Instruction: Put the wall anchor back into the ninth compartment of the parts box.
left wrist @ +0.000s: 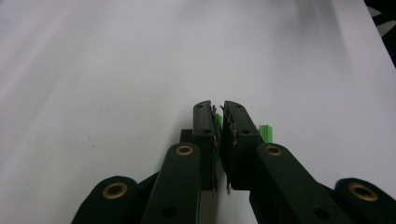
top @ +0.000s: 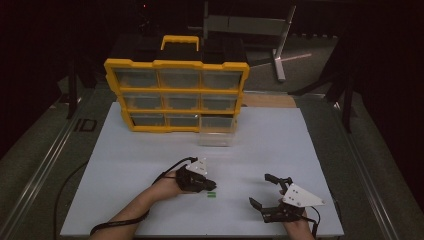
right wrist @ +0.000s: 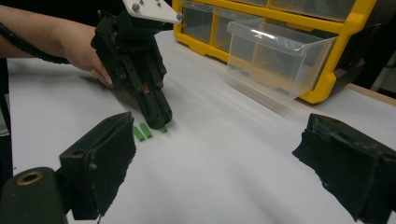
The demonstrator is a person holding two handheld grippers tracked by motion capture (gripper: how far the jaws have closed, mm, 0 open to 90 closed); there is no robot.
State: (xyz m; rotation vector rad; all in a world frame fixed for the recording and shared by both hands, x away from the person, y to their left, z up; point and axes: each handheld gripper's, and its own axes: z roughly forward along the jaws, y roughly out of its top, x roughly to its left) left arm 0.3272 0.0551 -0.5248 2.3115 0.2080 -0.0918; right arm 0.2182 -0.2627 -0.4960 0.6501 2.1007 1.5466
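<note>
Table [top: 150, 150]: big white sheet across the middle of the high view, everything I'm working with sits on it.

Organizer [top: 176, 95]: yellow-framed cabinet with clear drawers, upper centre of the high view, back edge of the white sheet. Black top with a yellow handle.

Pulled drawer [right wrist: 275, 58]: clear plastic one, slid out of the cabinet's bottom right slot. In my right gripper view it's upper right and looks empty as far as I can tell.

Right gripper [top: 270, 192]: lower right of the high view, jaws spread wide, nothing between them. Its own camera shows the two black pads far apart at the bottom corners.

Left gripper [right wrist: 161, 122]: lower centre-left of the high view, tipped down with its tips on the sheet. Jaws pinched nearly together on a small green piece [right wrist: 163, 129]; in the left gripper view I see green poking out on either side of the jaws, lower middle of frame.

Loose green pieces [right wrist: 142, 132]: two short sticks lying side by side on the sheet just left of the left gripper's tips, centre-left in the right gripper view, apart from the jaws.
</note>
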